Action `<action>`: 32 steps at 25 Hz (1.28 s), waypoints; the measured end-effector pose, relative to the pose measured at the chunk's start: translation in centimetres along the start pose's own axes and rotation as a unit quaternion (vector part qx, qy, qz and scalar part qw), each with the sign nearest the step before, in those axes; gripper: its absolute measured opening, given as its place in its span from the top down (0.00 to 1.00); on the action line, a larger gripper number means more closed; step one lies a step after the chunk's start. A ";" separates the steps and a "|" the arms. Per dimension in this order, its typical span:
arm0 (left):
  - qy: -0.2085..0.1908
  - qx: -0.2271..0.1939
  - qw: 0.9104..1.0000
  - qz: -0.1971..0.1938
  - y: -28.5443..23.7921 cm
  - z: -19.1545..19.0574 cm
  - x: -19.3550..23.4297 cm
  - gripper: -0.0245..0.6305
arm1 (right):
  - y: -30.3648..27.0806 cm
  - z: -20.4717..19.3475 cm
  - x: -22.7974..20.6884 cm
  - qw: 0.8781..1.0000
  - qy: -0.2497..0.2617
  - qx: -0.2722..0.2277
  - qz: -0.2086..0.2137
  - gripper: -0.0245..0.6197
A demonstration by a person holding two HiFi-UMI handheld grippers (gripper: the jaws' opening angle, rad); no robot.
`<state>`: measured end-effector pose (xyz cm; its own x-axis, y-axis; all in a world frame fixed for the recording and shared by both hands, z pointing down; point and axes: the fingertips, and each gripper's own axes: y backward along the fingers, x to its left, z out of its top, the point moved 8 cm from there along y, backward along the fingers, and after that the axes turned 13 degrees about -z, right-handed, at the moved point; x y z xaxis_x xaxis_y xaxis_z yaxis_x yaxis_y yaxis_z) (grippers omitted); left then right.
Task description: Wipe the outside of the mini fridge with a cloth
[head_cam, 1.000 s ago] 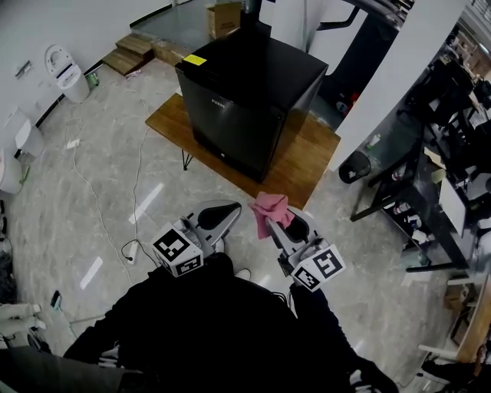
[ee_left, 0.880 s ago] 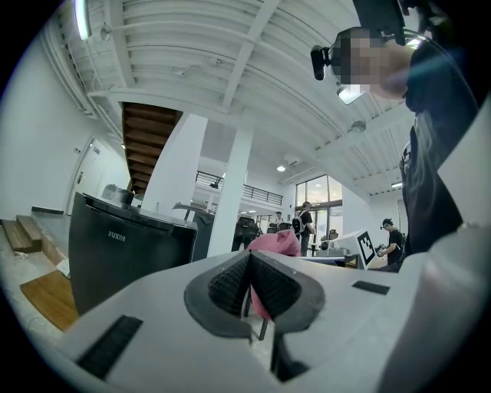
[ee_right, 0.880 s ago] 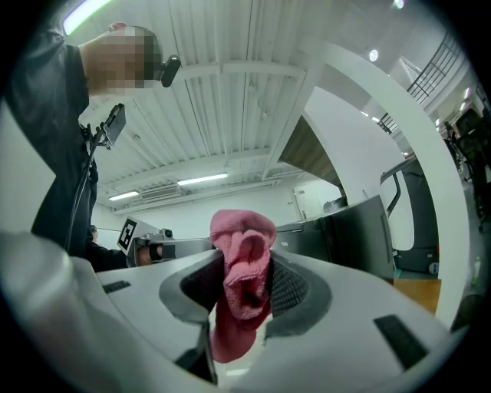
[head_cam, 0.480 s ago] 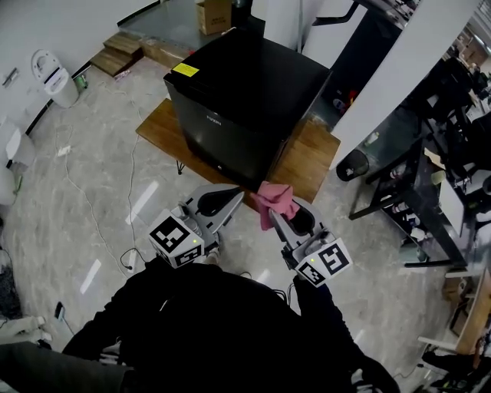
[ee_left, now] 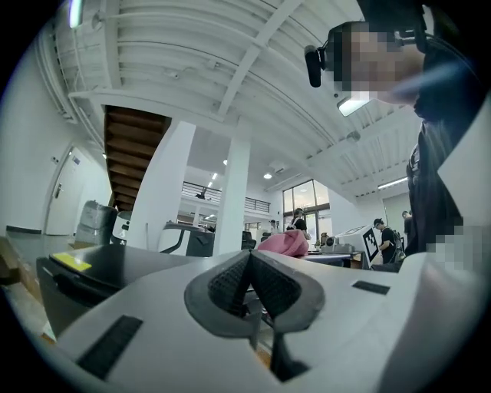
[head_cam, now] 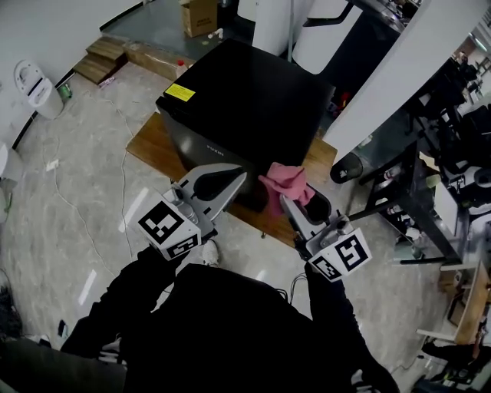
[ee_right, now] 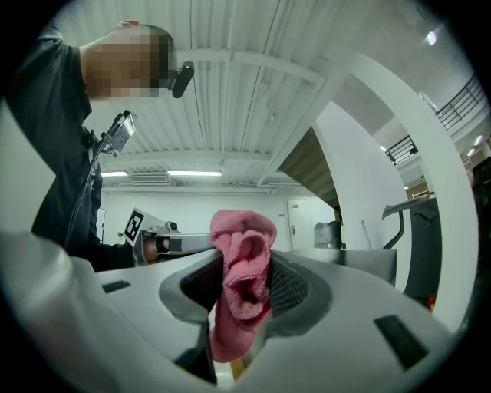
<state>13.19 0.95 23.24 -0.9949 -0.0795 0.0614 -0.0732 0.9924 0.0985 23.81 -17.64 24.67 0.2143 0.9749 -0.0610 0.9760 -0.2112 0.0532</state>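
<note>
**Pink cloth held at fridge front, left gripper empty**

Grey marble floor [head_cam: 92, 222] in an open workshop-like room. A low wooden tabletop [head_cam: 146, 142] stands on it and carries the black mini fridge [head_cam: 245, 100]. Yellow sticker [head_cam: 178, 93] sits on the fridge top near its left front corner. Cardboard box [head_cam: 199, 15] is on the floor behind the fridge, a white pillar [head_cam: 399, 84] stands to its right, and a dark bin [head_cam: 347, 167] is at the pillar's foot.

Right gripper [head_cam: 295, 198] is held up in front of the fridge's right front corner. Its fingers are clamped on a pink cloth [head_cam: 285, 181]. In the right gripper view the cloth [ee_right: 242, 276] is bunched between the pads, sticking out above and hanging below them. Whether the cloth touches the fridge cannot be told.

Left gripper [head_cam: 239, 179] is just beside it on the left, tips pointing at the fridge front. In the left gripper view its fingers [ee_left: 230, 284] are pressed together with nothing between them. The cloth [ee_left: 284, 243] shows beyond the tips, with the fridge top to the left.
</note>
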 end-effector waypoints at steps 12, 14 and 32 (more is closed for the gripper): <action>-0.083 0.011 0.996 0.009 2.1 7.7 14.7 0.95 | -18.3 8.0 -4.6 0.991 0.124 0.051 0.013 0.72; -0.089 0.016 0.996 0.020 1.6 8.5 16.9 0.95 | -21.1 8.6 -6.2 0.990 0.127 0.062 0.012 0.72; -0.078 0.050 0.983 0.158 -1.6 8.6 29.5 0.95 | -44.7 5.4 -18.8 0.960 0.189 0.200 0.052 0.73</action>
<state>-16.59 -2.19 16.32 -0.9669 0.2426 -0.0797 0.2433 0.9700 0.0007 -23.66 -26.93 18.10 0.3562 0.8871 0.2934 0.9031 -0.2462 -0.3519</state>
